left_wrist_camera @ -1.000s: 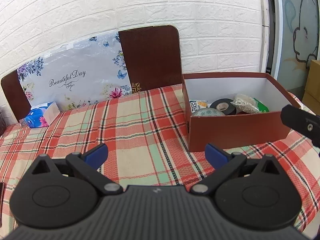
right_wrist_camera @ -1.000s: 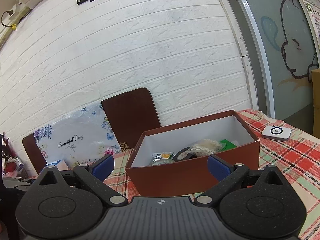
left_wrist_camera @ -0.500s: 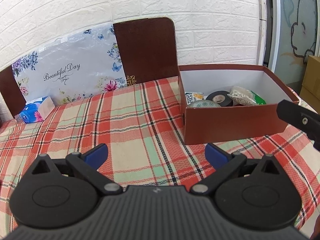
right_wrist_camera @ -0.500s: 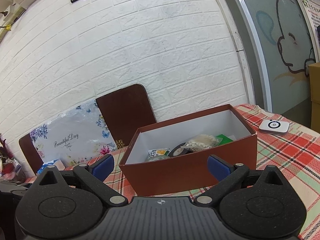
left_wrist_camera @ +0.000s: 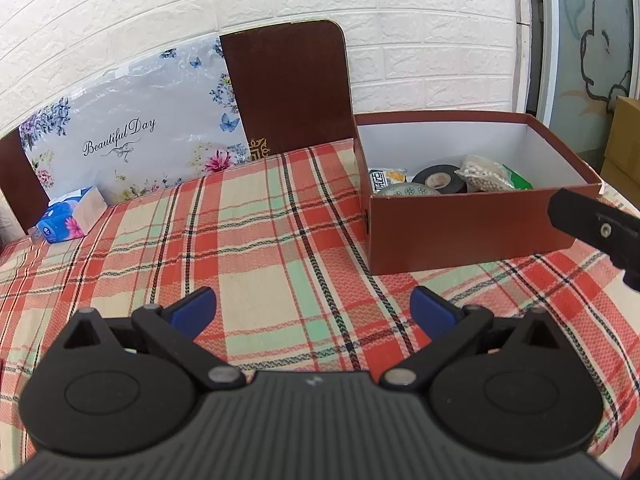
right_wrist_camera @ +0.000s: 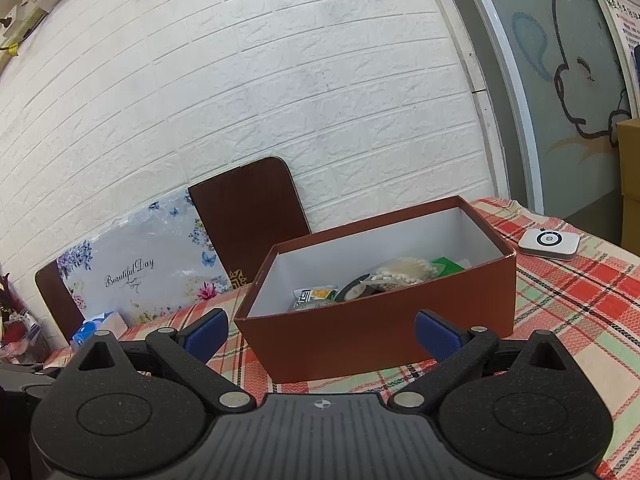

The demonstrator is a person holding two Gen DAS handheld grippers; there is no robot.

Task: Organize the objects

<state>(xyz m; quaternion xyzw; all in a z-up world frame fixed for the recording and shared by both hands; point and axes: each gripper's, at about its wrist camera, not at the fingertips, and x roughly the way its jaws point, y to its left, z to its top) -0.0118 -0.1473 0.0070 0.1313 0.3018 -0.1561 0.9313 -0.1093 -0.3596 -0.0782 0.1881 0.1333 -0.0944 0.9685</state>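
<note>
Brown box (left_wrist_camera: 460, 232) sits on the checked tablecloth (left_wrist_camera: 248, 248) with black tape roll (left_wrist_camera: 439, 179) inside. Left gripper (left_wrist_camera: 314, 306) and right gripper (right_wrist_camera: 322, 332) both spread wide, holding nothing.

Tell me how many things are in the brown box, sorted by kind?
Tape rolls: 1, the black tape roll
Bags: 2, the bag of white beads and the snack packet
Patterned round things: 1, the green-patterned lid
Total: 4 that I can see in the box
</note>
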